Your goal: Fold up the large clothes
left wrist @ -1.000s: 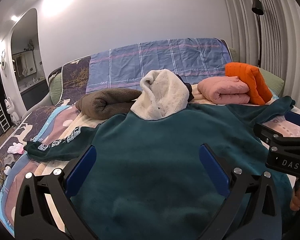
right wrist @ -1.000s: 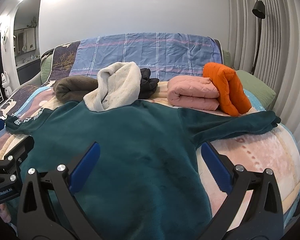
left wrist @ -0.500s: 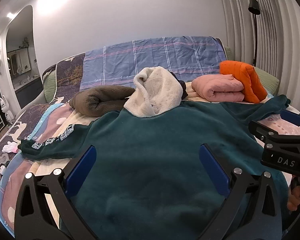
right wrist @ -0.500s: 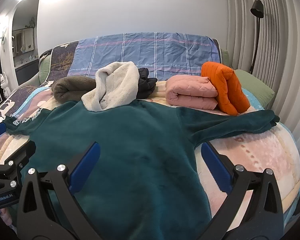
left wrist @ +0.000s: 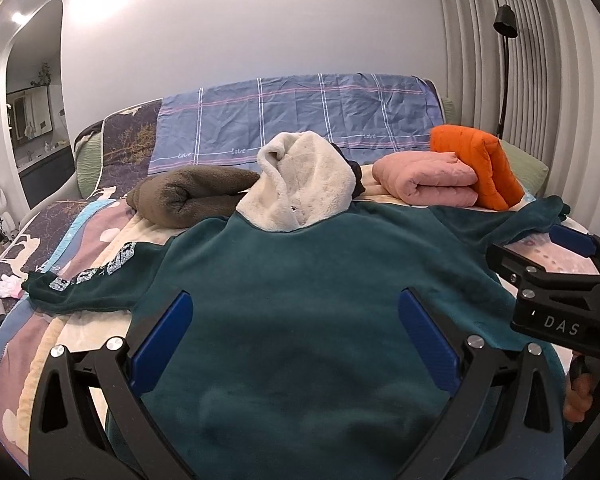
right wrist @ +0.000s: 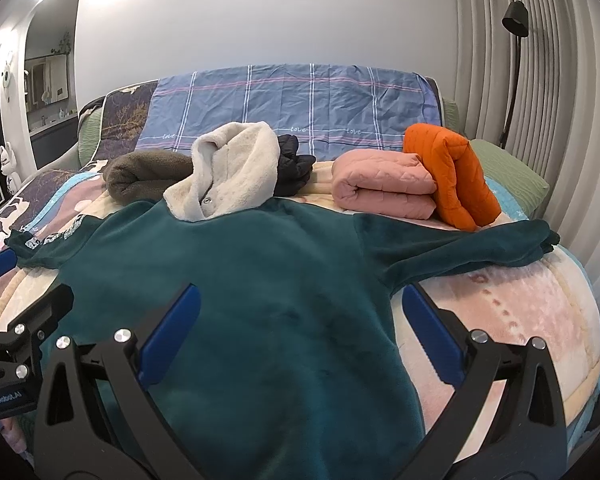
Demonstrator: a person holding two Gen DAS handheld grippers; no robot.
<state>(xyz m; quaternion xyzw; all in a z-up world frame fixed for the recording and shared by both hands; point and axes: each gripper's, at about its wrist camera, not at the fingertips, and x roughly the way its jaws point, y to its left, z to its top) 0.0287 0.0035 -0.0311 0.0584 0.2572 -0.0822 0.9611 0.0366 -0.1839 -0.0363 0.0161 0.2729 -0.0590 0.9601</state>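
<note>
Over the last second both wrist views rise and tilt slightly; the dark teal plush sweatshirt (right wrist: 260,280) stays flat, sleeves spread, back up. Left gripper (left wrist: 296,336) and right gripper (right wrist: 300,328) both hover above its lower body, jaws wide, holding nothing. Judgement: spreading is finished; first fold not yet begun.

Surface: a bed with a pastel patterned quilt (right wrist: 500,312). Behind the collar lie a cream fleece jacket (right wrist: 228,176), a rolled brown fleece (right wrist: 144,176), a folded pink quilted item (right wrist: 380,184) and an orange quilted item (right wrist: 452,172). Room: blue plaid headboard cover (left wrist: 300,116), black floor lamp (right wrist: 514,20), ribbed wall.
</note>
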